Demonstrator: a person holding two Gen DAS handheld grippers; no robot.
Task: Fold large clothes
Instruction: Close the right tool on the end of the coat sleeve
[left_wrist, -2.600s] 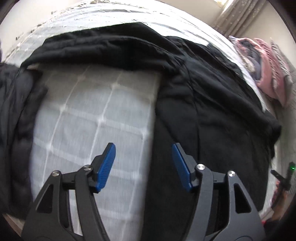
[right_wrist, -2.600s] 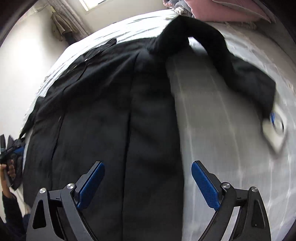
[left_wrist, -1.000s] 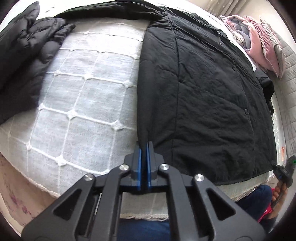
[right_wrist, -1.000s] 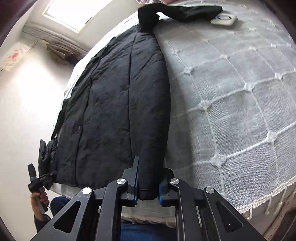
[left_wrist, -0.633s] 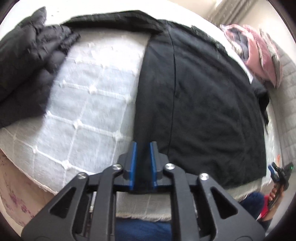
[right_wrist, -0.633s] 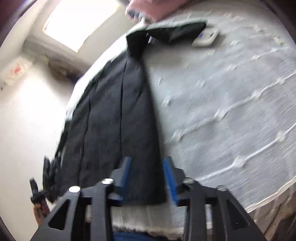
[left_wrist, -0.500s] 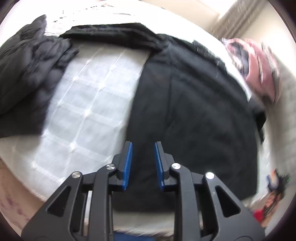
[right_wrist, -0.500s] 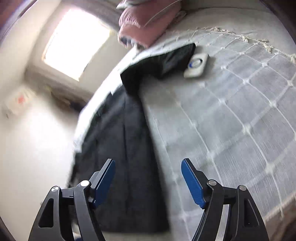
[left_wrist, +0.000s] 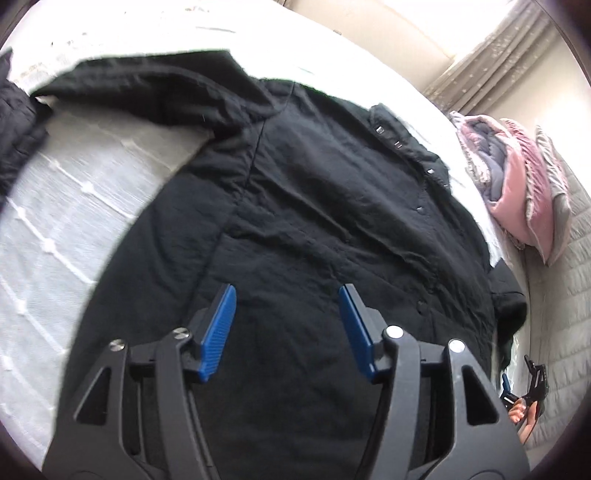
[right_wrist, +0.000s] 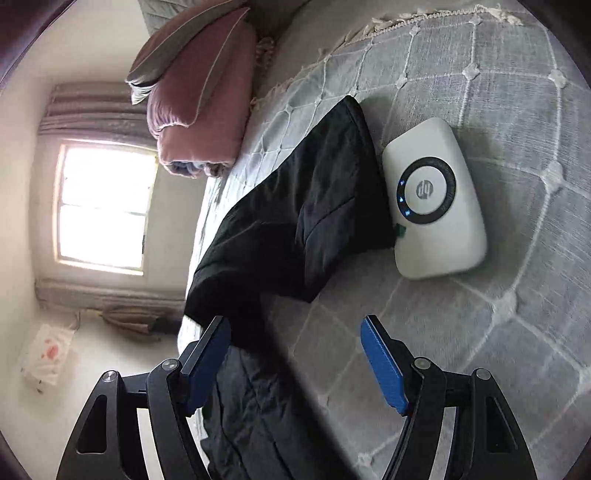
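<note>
Black coat (left_wrist: 332, 229) lay spread flat on the quilted bedspread (left_wrist: 55, 206), front side up, snaps running down its placket. Long axis ran from the hem nearest the left wrist camera up to the collar at the far side of the bed.

One sleeve (left_wrist: 155, 88) stretched out sideways from the far shoulder toward the left of that view. Other sleeve (right_wrist: 306, 206) lay angled out across the bedspread (right_wrist: 517, 332) in the right wrist view, its cuff end touching or just beside a white device (right_wrist: 432, 206); blur made contact hard to call.

Left gripper (left_wrist: 288, 328) hovered over the coat's lower body, jaws opening, blue pads apart with only fabric below them, nothing pinched. Right gripper (right_wrist: 295, 354) hung above the edge of the coat where the sleeve leaves the body, jaws spread wide, nothing between the pads.

Judgement: next fold likely turns on the sleeves. Right gripper was the nearer to the sleeve beside the device, which lay ahead and up from its fingers. Left gripper was nearer the other sleeve, well ahead and to its left.

Pink bedding (left_wrist: 517, 192) sat folded at the head of the bed, clear of the coat.
</note>
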